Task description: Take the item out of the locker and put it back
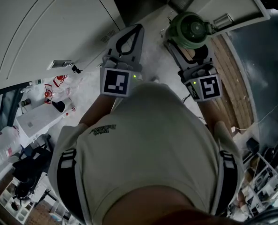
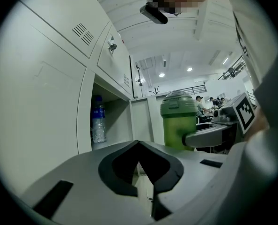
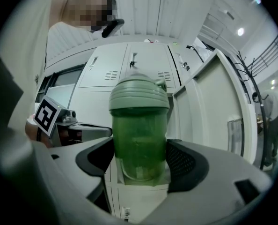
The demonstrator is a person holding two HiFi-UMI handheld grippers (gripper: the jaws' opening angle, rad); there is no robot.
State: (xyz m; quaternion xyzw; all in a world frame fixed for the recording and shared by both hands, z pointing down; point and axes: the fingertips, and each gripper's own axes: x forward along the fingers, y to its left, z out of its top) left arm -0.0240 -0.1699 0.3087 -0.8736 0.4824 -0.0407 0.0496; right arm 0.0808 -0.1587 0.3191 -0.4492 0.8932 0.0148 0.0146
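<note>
Right hand-held gripper [image 3: 140, 161] clamps green bottle [image 3: 139, 130] before lockers [image 3: 129, 71].

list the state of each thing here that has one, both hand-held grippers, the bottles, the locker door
left hand-held gripper: jaws shut, empty
right hand-held gripper: shut on the green bottle
green bottle: upright, lid on, held in front of the lockers
locker door: open
water bottle: upright, capped, standing in an open compartment

A clear water bottle [image 2: 98, 123] stands upright on the locker shelf [image 2: 112, 143].
</note>
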